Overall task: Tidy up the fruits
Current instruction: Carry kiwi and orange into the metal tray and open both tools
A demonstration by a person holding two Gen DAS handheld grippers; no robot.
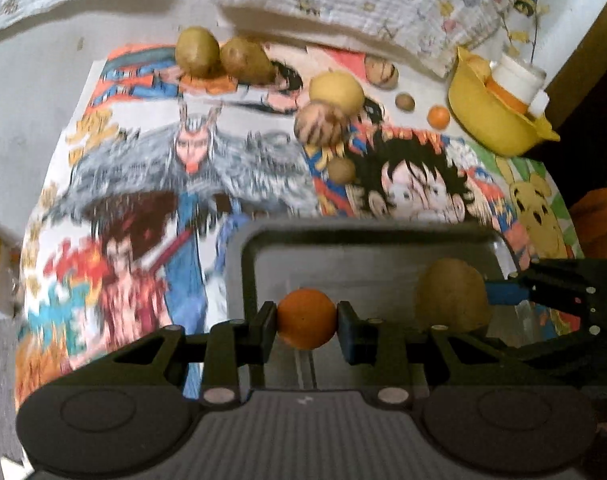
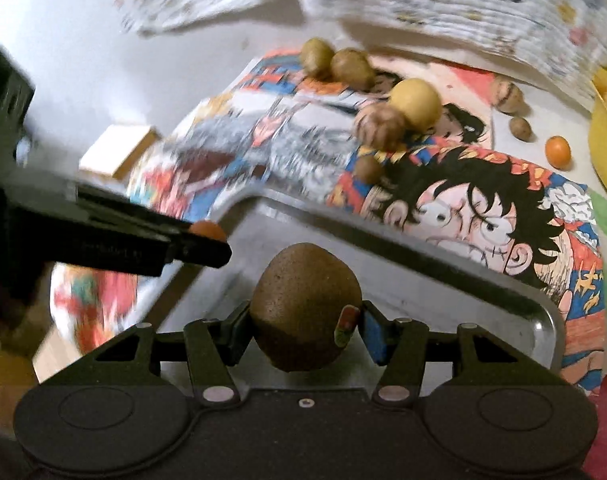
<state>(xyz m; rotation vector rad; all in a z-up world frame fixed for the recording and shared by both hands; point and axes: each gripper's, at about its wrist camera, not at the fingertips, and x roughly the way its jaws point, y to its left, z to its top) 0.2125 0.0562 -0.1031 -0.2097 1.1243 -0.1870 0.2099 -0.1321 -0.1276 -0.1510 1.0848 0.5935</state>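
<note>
Right now two fruits are held over the metal tray (image 1: 383,240): a small orange fruit (image 1: 306,318) sits low in the centre of the left wrist view, pinched narrowly between the pads of the left gripper (image 1: 306,320), and a brown kiwi (image 2: 303,312) with a small sticker sits low in the centre of the right wrist view, clamped in the right gripper (image 2: 303,328) at a medium width. In the left wrist view the kiwi also shows at lower right, with the other gripper reaching in from the right edge; in the right wrist view the orange fruit peeks out at middle left behind the other gripper's finger. Beyond the tray, eight loose fruits lie on the cartoon-printed cloth (image 1: 163,168) across the upper half of the left view: two greenish-brown fruits (image 1: 197,51) touching at upper centre, one yellow round fruit (image 1: 336,92) touching a striped brown fruit (image 1: 321,124), another striped brown one (image 1: 380,72) further right, two small brown fruits (image 1: 341,170), and one more small orange fruit (image 1: 438,116) beside a yellow bowl (image 1: 487,120) at upper right.
</note>
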